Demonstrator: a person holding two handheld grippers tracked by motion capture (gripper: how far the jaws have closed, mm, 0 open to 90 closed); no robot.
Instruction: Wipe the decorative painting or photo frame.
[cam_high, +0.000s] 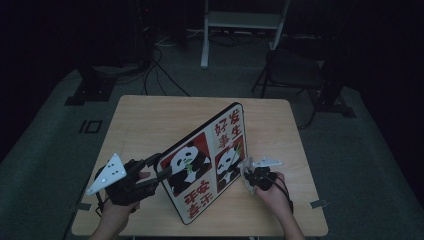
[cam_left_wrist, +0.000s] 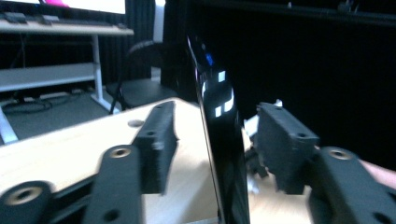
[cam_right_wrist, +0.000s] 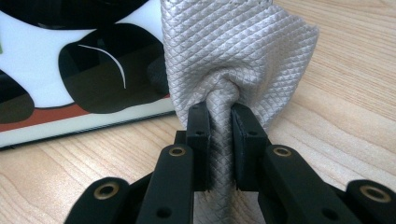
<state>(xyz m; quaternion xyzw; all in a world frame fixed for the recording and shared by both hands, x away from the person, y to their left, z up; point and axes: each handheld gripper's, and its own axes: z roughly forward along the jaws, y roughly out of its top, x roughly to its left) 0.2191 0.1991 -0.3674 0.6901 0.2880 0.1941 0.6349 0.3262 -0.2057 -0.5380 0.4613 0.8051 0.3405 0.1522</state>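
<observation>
The right gripper (cam_right_wrist: 219, 135) is clamping a bunched grey cloth (cam_right_wrist: 233, 51) between its jaws, and the cloth is touching the lower edge of the panda board (cam_high: 202, 165); the left gripper (cam_left_wrist: 217, 140) is standing with its jaws apart on both sides of the board's thin edge, and I cannot tell if the pads are really pressing it. The board is standing tilted on the bench (cam_high: 150, 115), with its lower edge resting on the wood, between the two grippers; its printed face is looking toward the right gripper.

The main risk, I am thinking, is that the board is tipping or sliding when the cloth is pushing on it; the support on the left seems loose, so a strong wipe could be knocking the board flat. The surface is also looking glossy, so the lower edge could be slipping along the bench. The cloth is held only by a small fold; it could be pulling out of the jaws if it is dragging hard.
</observation>
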